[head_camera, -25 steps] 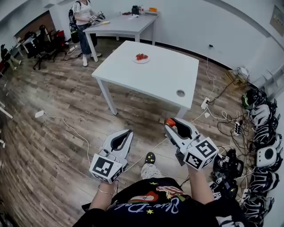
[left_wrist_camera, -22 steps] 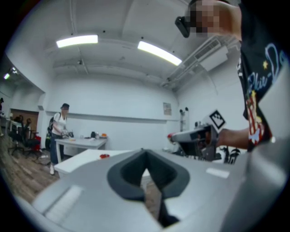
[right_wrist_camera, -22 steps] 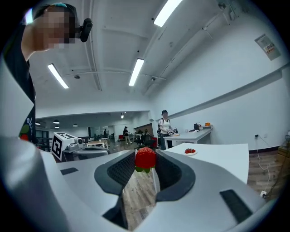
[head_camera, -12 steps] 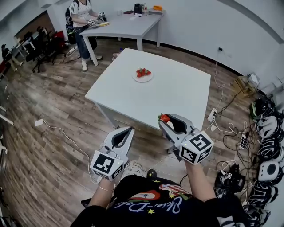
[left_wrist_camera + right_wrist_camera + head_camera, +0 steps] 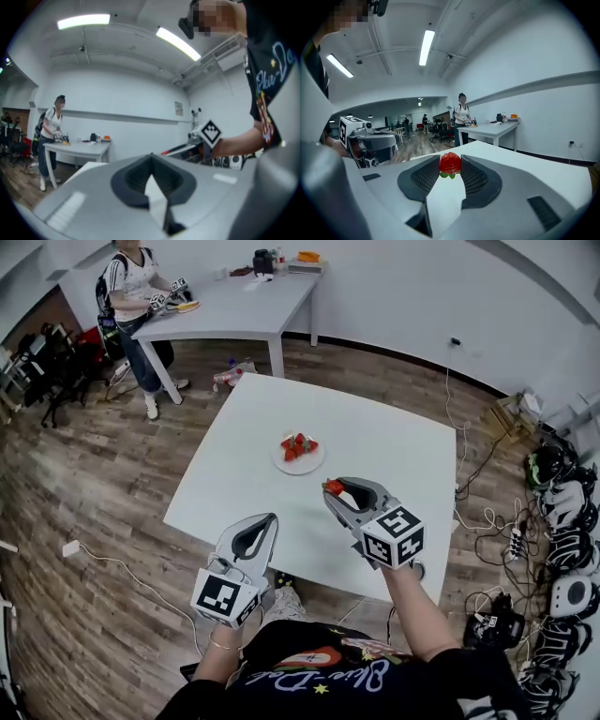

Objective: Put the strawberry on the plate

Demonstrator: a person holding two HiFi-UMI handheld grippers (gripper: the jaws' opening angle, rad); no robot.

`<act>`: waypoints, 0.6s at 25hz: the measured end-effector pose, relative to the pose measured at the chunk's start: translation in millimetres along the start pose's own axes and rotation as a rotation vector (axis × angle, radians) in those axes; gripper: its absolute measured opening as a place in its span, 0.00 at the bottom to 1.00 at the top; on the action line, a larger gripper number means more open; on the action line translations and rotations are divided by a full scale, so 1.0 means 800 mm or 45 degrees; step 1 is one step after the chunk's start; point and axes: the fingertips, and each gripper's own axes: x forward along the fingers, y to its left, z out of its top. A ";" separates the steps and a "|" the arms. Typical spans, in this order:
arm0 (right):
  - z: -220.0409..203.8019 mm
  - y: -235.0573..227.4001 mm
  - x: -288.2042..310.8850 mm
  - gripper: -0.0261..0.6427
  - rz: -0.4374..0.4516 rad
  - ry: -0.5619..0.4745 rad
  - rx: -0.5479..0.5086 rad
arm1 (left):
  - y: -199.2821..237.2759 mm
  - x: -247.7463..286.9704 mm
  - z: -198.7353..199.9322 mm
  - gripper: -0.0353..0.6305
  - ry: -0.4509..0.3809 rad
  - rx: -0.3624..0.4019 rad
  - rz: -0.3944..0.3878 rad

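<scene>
On the table point(image 5: 394, 456), near its middle: plate point(image 5: 310, 466) with strawberries point(image 5: 296, 446) on it. Over the table's near edge: right gripper point(image 5: 330, 489), strawberry point(image 5: 334, 487) between its jaws; left gripper point(image 5: 272, 519) just off that edge, to the left. Behind the table: second table point(image 5: 234, 306), person point(image 5: 131, 292) at its left; right of the table, on the floor: headsets point(image 5: 562, 521).

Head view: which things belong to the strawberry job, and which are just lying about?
Job:
strawberry, gripped in the right tongs
plate, holding other strawberries
near table

Lying about:
left tongs, shut, empty
far table, person beside it
headsets and cables on the floor
</scene>
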 end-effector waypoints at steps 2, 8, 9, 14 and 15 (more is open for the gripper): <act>-0.005 -0.027 0.043 0.26 -0.028 0.053 0.009 | 0.031 0.028 -0.003 0.05 0.012 -0.010 -0.041; -0.054 -0.080 0.152 0.26 -0.036 0.284 0.015 | 0.102 0.082 -0.024 0.05 0.082 -0.036 -0.115; -0.064 -0.087 0.165 0.26 -0.045 0.327 0.004 | 0.111 0.086 -0.028 0.05 0.090 -0.044 -0.119; -0.105 -0.118 0.207 0.26 -0.091 0.507 -0.024 | 0.152 0.108 -0.044 0.05 0.110 -0.092 -0.140; -0.111 -0.121 0.211 0.26 -0.096 0.533 -0.016 | 0.158 0.112 -0.045 0.05 0.104 -0.104 -0.143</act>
